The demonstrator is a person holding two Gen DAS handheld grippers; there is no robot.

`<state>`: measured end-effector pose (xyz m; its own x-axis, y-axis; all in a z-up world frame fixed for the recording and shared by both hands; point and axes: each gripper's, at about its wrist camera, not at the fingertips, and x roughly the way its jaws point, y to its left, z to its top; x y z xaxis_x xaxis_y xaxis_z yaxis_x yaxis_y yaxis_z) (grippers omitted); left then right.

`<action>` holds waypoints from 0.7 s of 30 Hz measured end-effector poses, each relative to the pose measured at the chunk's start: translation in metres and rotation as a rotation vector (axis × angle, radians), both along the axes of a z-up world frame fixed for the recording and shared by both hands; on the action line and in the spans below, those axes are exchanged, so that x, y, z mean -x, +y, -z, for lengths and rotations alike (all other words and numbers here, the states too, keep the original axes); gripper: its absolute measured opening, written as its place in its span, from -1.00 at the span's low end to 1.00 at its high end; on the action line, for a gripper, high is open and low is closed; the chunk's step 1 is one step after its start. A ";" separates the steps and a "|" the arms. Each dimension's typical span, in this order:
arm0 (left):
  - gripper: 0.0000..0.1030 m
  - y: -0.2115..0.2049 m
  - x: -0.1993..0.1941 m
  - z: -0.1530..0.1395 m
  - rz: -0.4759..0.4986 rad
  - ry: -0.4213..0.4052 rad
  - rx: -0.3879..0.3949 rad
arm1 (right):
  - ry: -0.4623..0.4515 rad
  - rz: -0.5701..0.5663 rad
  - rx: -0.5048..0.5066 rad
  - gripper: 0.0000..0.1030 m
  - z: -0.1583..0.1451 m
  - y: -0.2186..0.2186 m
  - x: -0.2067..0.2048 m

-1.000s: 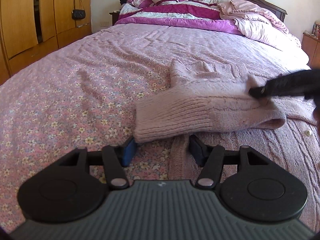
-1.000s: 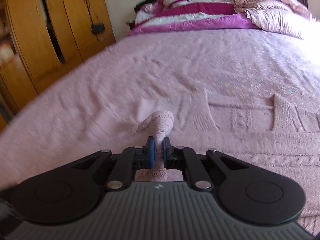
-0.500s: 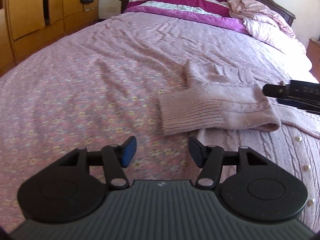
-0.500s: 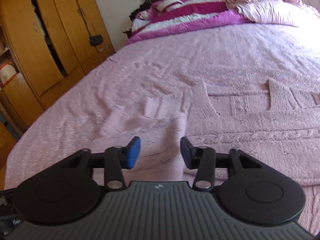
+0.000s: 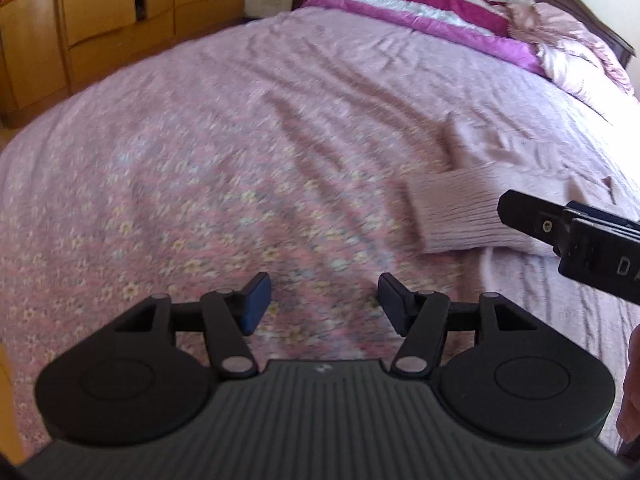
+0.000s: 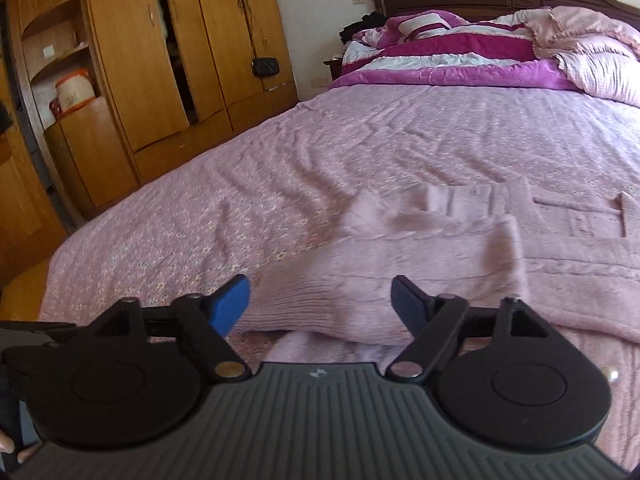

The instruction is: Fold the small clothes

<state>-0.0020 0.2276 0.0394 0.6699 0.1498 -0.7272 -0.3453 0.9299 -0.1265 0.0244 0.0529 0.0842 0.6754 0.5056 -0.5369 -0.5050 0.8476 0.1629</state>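
Wood, far left: my wardrobe [image 6: 168,68] stands beside the bed, a small black bag [image 6: 264,66] hanging on its door.
Bedspread [image 5: 200,168]: floral pink, wrinkled, the surface I work on.
Left gripper [image 5: 322,300]: I hold it spread wide over bare bedspread, gripping nothing, just short of the garment.
Sweater [image 6: 560,280]: pale pink knit, lying flat ahead and to the right, buttons along its near edge.
Sleeve [image 6: 360,280]: folded across the body, its ribbed cuff pointing left, resting on the knit.
Right gripper [image 6: 320,304]: fingers wide apart, hovering just above the cuff, not touching it as far as I can tell.
Risk: I judge the thick sleeve may spring back or slide off, since nothing pins it.
Risk: pinching deep could catch the bedspread with the knit and drag both.
Risk: the view is blurred, so I might misjudge the cuff edge.
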 end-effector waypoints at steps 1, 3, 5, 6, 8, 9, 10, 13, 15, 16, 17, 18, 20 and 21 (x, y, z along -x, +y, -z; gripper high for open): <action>0.19 0.003 0.000 0.001 0.000 -0.004 0.011 | -0.012 -0.006 0.017 0.80 0.002 0.005 0.000; 0.19 0.007 0.001 0.000 0.000 -0.015 0.017 | -0.022 -0.018 0.042 0.86 0.007 0.013 -0.002; 0.20 0.008 0.002 0.002 -0.001 -0.024 0.021 | 0.012 -0.019 0.048 0.86 0.012 0.018 -0.004; 0.20 0.010 0.003 0.003 0.000 -0.028 0.025 | 0.040 -0.016 0.039 0.86 0.015 0.020 -0.008; 0.22 0.011 0.003 0.004 0.004 -0.034 0.029 | 0.083 -0.005 0.018 0.86 0.019 0.022 -0.012; 0.23 0.011 0.003 0.004 0.007 -0.034 0.026 | 0.096 0.000 0.014 0.86 0.022 0.023 -0.013; 0.23 0.011 0.004 0.004 0.010 -0.035 0.024 | 0.104 -0.003 0.013 0.86 0.025 0.024 -0.015; 0.24 0.010 0.002 0.005 0.014 -0.039 0.023 | 0.079 0.029 0.044 0.47 0.032 0.027 -0.015; 0.26 0.009 0.002 0.006 0.017 -0.039 0.019 | 0.055 0.073 0.072 -0.23 0.034 0.027 -0.013; 0.26 0.008 0.001 0.006 0.020 -0.038 0.014 | 0.062 0.076 0.051 -0.33 0.033 0.023 -0.014; 0.27 0.008 0.001 0.006 0.023 -0.037 0.009 | 0.076 0.082 0.026 -0.48 0.032 0.019 -0.015; 0.27 0.007 0.001 0.006 0.025 -0.036 0.005 | 0.092 0.087 0.005 -0.57 0.031 0.014 -0.019; 0.27 0.007 0.001 0.006 0.025 -0.037 0.004 | 0.111 0.102 -0.042 -0.69 0.026 0.006 -0.021; 0.27 0.007 0.001 0.005 0.023 -0.037 0.005 | 0.114 0.111 -0.069 -0.76 0.024 0.001 -0.022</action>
<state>-0.0032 0.2344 0.0339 0.6993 0.1300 -0.7030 -0.3187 0.9369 -0.1437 0.0462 0.0535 0.0603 0.6657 0.4694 -0.5801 -0.3836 0.8821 0.2735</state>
